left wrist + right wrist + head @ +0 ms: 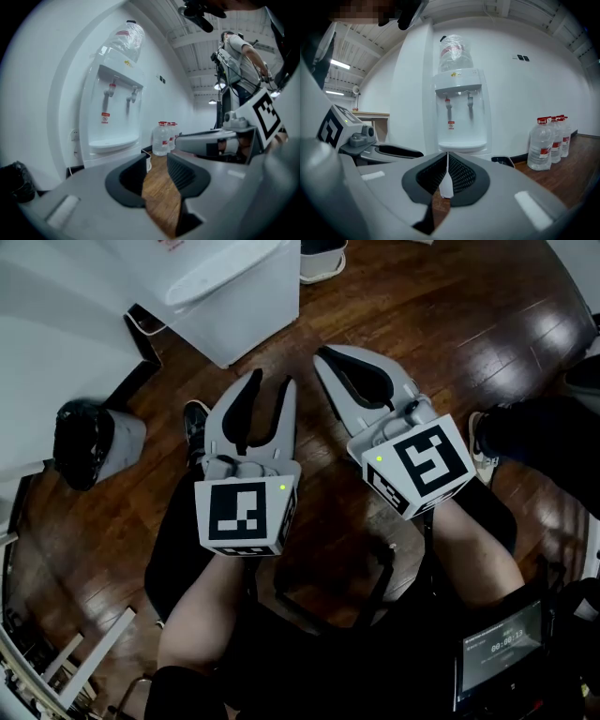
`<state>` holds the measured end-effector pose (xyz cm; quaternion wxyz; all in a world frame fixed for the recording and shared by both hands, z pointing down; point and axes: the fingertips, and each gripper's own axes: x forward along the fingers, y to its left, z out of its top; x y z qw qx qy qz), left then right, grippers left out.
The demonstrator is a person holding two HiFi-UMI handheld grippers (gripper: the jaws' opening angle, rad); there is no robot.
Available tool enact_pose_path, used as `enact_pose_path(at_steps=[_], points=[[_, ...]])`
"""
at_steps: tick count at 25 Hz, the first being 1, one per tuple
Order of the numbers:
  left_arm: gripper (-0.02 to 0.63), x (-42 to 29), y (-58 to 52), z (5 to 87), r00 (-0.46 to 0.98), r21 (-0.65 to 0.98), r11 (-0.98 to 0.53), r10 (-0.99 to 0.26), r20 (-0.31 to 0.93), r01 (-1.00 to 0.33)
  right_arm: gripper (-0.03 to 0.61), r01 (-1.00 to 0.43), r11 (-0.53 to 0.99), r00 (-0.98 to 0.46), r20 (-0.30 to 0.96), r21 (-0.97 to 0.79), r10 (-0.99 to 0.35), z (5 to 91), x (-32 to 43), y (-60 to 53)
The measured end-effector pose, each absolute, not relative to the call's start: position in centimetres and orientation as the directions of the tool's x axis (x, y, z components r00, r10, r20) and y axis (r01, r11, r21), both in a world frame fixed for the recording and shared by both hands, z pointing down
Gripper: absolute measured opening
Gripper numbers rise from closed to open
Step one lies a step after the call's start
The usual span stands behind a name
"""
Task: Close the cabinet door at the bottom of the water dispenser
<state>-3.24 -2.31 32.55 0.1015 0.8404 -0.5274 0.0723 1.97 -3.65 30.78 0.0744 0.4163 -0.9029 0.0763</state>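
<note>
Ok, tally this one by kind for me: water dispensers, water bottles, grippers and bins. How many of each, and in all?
water dispenser: 1
upturned bottle on top of it: 1
floor bottles with red caps: 3
grippers: 2, the left gripper and the right gripper
bin with a black bag: 1
Total: 8

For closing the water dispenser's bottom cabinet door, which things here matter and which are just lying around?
For the job: water dispenser (cabinet door not visible), left gripper (open), right gripper (shut).
Lying about: water bottles by the wall, bin with black bag, timer screen.
</note>
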Motion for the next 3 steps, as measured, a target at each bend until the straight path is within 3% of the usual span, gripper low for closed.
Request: enact_pose_path(at_steps=[3], points=[[0.157,-3.31,-2.28,32.35,0.446,0.078,-0.44,-0.867,0.224,-0.895,0.014,-0.763,0.642,-0.643,0.196,-0.078,-0.74,30.6,1.71,-3.64]])
